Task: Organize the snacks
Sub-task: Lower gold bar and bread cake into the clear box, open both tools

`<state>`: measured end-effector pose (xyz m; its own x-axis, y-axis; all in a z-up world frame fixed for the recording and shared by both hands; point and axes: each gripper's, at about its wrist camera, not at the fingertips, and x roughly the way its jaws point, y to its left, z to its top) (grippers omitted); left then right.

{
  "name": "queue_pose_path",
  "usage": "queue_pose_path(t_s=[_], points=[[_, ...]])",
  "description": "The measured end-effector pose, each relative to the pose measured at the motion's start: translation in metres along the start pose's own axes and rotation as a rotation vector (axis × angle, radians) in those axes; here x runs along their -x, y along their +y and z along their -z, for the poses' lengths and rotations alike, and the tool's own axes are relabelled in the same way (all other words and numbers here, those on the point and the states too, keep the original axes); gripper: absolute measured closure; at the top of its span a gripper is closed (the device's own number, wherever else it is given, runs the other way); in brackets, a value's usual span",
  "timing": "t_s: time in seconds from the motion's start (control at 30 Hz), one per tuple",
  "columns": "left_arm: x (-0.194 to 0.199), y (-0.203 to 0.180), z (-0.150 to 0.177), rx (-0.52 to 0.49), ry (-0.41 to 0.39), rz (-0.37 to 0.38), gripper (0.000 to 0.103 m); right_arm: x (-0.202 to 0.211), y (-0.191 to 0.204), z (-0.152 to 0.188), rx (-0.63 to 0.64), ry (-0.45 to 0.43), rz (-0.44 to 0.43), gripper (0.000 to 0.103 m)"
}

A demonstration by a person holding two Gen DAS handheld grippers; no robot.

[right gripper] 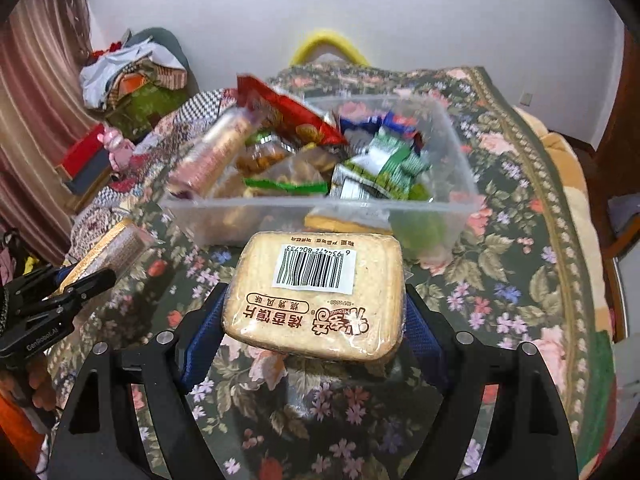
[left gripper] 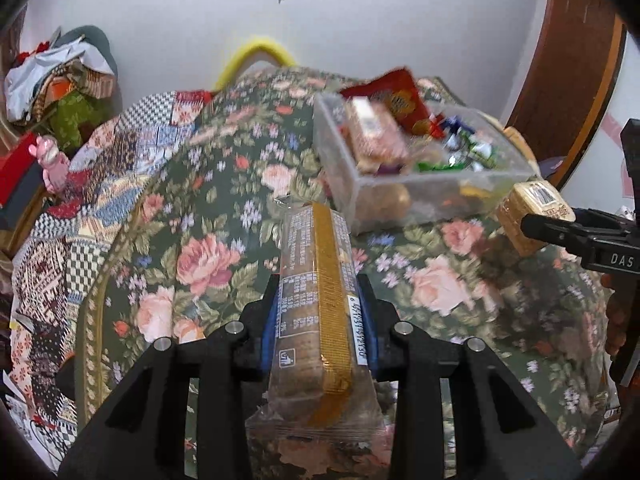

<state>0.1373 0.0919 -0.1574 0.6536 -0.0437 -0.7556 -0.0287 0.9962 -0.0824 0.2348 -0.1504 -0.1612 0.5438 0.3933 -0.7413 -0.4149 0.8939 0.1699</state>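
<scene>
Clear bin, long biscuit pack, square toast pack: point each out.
clear bin (right gripper: 320,208): right wrist view, near wall.
long biscuit pack (left gripper: 320,300): left wrist view, gold seam.
square toast pack (right gripper: 316,300): right wrist view, printed face.

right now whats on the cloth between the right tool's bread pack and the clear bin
Nothing: in the right wrist view only bare floral cloth separates the bread pack from the clear bin.

One clear plastic bin (right gripper: 448,204) ahead of both grippers; one long gold-striped biscuit packet (left gripper: 320,300) and one flat tan cracker packet (right gripper: 316,300) held.
</scene>
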Motion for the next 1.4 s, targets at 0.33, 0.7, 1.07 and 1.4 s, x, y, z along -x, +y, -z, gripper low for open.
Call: queue_pose_path(t_s=[0.33,0.7,1.07,1.4], points=[[0.033,-0.03,-0.032,-0.019,-0.109,0.057,0.068,0.029,-0.006,-0.014,0.006,-0.091,0.015,0.023],[0.001,-0.077,-0.071,-0.06,-0.11,0.153,0.068,0.021,-0.027,-0.037,-0.017,-0.132,0.026,0.023],[-0.056,-0.09,-0.111,-0.047,-0.086,0.173,0.068,-0.015,-0.027,-0.062,0.0,-0.118,-0.003,0.023],[-0.09,-0.075,-0.127,0.001,-0.051,0.156,0.067,-0.043,-0.026,-0.073,-0.018,-0.065,-0.023,0.022]])
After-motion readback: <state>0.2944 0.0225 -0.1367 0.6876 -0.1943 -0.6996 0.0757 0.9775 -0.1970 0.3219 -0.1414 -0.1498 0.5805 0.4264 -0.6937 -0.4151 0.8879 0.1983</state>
